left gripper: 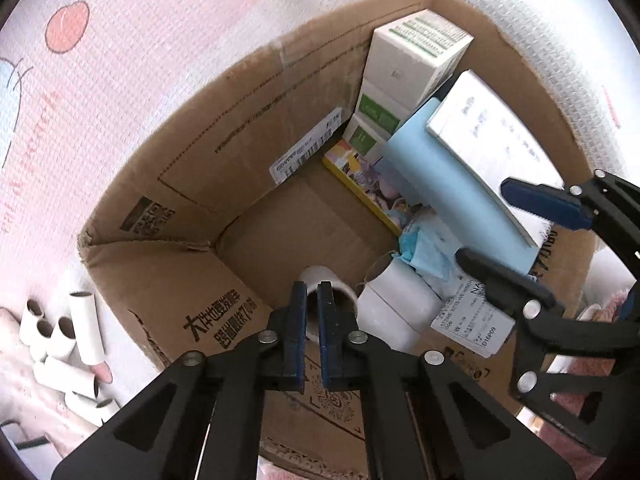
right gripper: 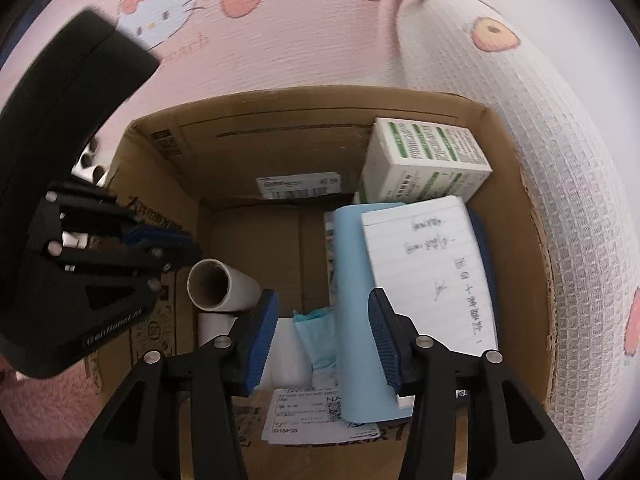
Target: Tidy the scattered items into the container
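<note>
An open cardboard box (left gripper: 192, 176) (right gripper: 160, 184) holds white-and-green cartons (left gripper: 412, 60) (right gripper: 428, 160), a light blue notebook (left gripper: 448, 184) (right gripper: 356, 304) with a written white pad (right gripper: 428, 264), a blue face mask (left gripper: 424, 256) and white tubes (left gripper: 396, 300). My left gripper (left gripper: 313, 296) is shut on the rim of a white cardboard tube (left gripper: 332, 280) (right gripper: 224, 288) and holds it over the box's near-left corner. My right gripper (right gripper: 324, 320) is open and empty above the notebook and mask; it also shows in the left wrist view (left gripper: 492, 224).
Several more white cardboard tubes (left gripper: 64, 340) lie on the pink cartoon-print sheet (left gripper: 100, 80) left of the box. A white quilted cover (right gripper: 560, 160) lies along the box's right side. A shipping label (right gripper: 316, 412) hangs on the near wall.
</note>
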{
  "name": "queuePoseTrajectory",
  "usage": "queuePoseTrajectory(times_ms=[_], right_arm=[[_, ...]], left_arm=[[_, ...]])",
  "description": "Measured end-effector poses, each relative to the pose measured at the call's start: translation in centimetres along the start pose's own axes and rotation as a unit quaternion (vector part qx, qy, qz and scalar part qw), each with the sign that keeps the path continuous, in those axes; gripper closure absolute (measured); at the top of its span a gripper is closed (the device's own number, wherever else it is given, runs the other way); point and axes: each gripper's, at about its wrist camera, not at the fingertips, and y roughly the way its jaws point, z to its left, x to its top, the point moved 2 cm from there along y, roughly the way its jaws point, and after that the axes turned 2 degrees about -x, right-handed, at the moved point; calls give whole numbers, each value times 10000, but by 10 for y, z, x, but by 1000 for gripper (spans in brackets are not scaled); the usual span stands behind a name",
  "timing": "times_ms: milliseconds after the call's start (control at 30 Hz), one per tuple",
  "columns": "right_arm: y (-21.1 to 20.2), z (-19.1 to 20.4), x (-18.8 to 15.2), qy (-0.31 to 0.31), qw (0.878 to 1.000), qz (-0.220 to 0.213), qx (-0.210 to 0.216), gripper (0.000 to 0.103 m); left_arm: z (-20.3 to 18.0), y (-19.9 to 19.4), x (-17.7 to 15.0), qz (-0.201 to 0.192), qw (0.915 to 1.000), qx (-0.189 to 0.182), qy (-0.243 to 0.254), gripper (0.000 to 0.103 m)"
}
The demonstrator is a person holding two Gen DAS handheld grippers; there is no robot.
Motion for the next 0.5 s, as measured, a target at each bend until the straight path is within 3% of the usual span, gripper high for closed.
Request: queuePoseTrajectory(times_ms=[167,400,500], right_arm=[[1,15,-8,-310,9992,53,266,59],[30,33,-16,-446,9920,741,915,60],[41,40,-17,-503,9881,1002,1055,73]], left_arm=[[7,-19,-4,-432,9987,-34,278,98],[25,-18,-3,-590,9968,-440,302,99],[27,-14,-3,-648,9956,-541,399,99]])
